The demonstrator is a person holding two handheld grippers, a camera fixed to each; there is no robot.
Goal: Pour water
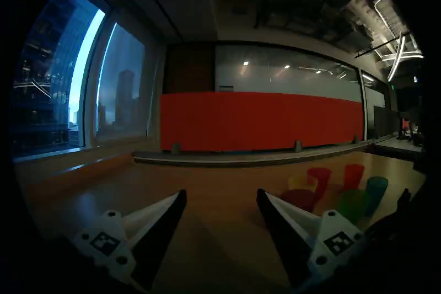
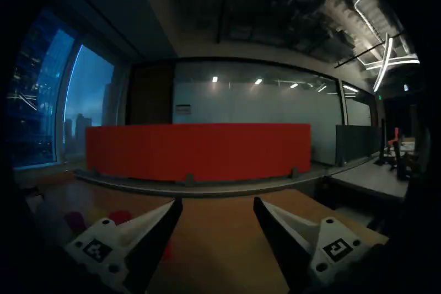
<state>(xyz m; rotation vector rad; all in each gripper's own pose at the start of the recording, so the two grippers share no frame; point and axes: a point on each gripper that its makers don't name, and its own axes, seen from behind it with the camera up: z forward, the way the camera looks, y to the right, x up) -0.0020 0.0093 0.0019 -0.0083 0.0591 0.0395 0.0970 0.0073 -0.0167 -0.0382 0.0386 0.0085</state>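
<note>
Holding nothing: left claw (image 1: 220, 192) spread wide over the tabletop (image 1: 220, 244), right claw (image 2: 218, 200) spread wide too. Bright cups (image 1: 353, 203) bunched close together on the tabletop, off to the right of the left claw; a red cup (image 2: 118, 217) low and left by the right claw. Could knock one cup over while reaching for another in so tight a bunch. Too dim to spot any water; could spill by tipping fast.
</note>
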